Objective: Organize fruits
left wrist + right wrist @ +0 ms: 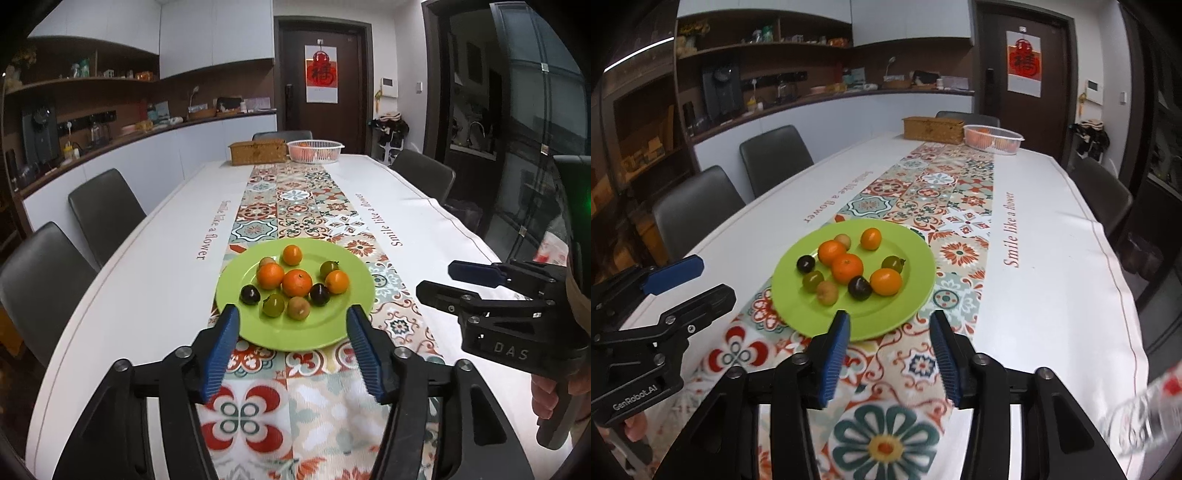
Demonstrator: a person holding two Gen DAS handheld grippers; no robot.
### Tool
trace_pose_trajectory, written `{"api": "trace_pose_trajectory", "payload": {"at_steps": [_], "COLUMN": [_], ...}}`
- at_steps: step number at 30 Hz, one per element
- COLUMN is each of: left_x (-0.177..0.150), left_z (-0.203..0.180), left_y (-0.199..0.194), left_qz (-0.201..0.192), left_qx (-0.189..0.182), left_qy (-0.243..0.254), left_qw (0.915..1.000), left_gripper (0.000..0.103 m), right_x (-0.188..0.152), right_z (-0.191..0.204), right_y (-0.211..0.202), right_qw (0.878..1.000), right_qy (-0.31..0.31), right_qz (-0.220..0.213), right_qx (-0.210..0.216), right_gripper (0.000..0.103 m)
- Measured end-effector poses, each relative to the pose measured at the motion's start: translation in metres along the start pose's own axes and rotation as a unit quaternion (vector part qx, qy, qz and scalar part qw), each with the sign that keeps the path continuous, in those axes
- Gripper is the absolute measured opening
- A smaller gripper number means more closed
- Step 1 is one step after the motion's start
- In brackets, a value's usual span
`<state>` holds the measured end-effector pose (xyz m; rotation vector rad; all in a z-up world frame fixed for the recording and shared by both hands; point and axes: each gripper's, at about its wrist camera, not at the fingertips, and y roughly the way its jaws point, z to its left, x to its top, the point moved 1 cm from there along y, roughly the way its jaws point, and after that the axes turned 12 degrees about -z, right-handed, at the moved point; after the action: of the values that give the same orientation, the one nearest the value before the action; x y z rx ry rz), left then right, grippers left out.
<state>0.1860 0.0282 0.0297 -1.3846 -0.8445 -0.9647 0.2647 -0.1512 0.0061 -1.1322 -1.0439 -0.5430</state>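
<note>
A green plate [343, 258] [798, 302] sits on the patterned table runner and holds several small fruits. Among them are oranges [297, 282] [847, 268], dark plums [250, 294] [859, 288], a green fruit [273, 305] and a brownish one [297, 308]. My left gripper [292, 314] [716, 278] hovers over the plate's near rim, jaws open, with nothing between its blue pads. My right gripper [889, 317] [436, 277] is open too, just short of the plate's near right edge, holding nothing.
At the table's far end stand a woven box [258, 152] and a white basket [315, 150] with orange fruit inside. Grey chairs [105, 210] line both long sides. A clear plastic bottle [1145, 417] shows blurred at the near right.
</note>
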Motion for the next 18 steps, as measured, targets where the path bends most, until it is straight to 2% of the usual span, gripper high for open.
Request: {"api": "trace_pose_trajectory", "payload": {"at_steps": [5,9,18], "left_x": [-0.004,-0.004,-0.003], "left_z": [-0.001,0.001,0.0], "left_y": [-0.029,-0.05,-0.093], "left_qz": [-0.01,-0.018,-0.039], "left_qx": [0.005,0.009,0.012], "left_qy": [0.002,-0.007,-0.002], "left_qw": [0.9999,0.9998,0.9992], "left_gripper": [0.073,0.083,0.097], "right_x": [-0.005,-0.011,-0.015], "right_z": [0.01,0.018,0.036], "right_y": [-0.033,-0.059,-0.111], "right_qw": [1.0,1.0,0.997], "right_qy": [0.007,0.007,0.006], "right_qz": [-0.014,-0.026,-0.059], "right_qx": [-0.006,-0.017,-0.046], "right_gripper": [0.051,0.062,0.074]}}
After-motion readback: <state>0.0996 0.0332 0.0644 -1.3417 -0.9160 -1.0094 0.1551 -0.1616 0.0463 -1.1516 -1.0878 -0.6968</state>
